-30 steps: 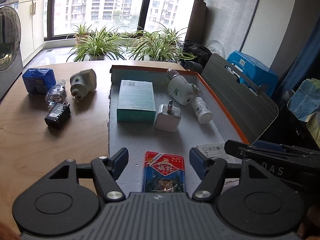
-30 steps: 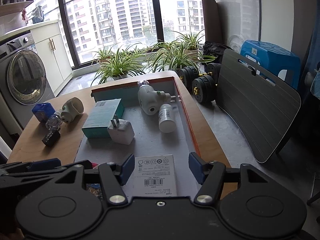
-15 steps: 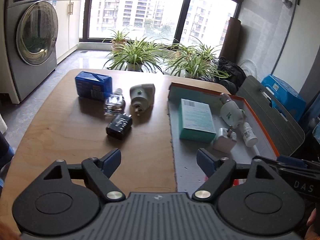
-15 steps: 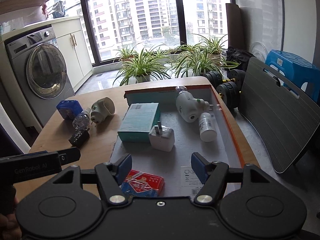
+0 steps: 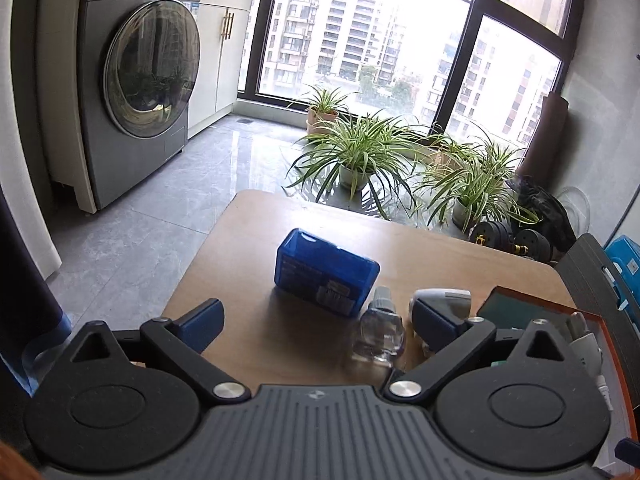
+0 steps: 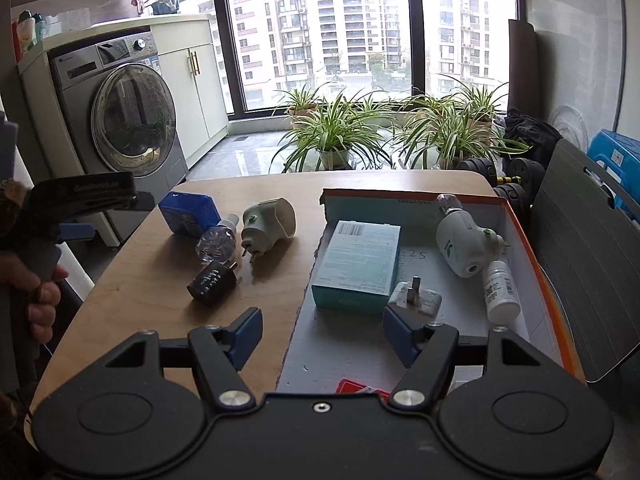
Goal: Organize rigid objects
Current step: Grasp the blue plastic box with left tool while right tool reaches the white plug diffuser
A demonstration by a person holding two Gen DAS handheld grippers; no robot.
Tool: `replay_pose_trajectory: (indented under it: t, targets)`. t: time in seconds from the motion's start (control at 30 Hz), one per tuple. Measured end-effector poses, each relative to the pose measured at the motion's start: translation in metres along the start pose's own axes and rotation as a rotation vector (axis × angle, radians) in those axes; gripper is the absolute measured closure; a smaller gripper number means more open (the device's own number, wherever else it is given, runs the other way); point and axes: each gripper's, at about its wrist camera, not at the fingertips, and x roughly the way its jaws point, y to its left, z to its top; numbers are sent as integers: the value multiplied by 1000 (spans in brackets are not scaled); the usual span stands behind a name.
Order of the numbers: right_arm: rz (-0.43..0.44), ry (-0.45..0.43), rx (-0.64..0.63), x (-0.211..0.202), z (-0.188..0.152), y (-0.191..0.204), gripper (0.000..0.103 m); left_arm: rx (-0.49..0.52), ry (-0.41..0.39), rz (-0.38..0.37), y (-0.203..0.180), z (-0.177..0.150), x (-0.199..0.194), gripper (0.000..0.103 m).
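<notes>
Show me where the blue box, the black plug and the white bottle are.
blue box [image 5: 326, 276]: left wrist view, on its front side.
black plug [image 6: 212, 283]: right wrist view, on its top face.
white bottle [image 6: 500, 290]: right wrist view, on its label.

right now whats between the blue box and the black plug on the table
In the right wrist view, the small clear bottle lies between the blue box and the black plug, its cap toward the box.

Blue case [image 5: 326, 276], teal box [image 6: 360, 266], orange-rimmed tray [image 6: 536, 256], black plug [image 6: 212, 283].
</notes>
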Motion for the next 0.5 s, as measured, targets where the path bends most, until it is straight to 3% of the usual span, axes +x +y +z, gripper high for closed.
replay_pose_trajectory:
  t: [0.17,0.3,0.5]
  targets:
    - [12,2,-18,11,6,0,23,193,30,-52,-6,10,53,0]
    - [11,13,1,25,9,-5,23,190,62,-65,3,12,85,0]
    - [24,31,4,46,18,-5,23,337,61,-114,-1,2,110,0]
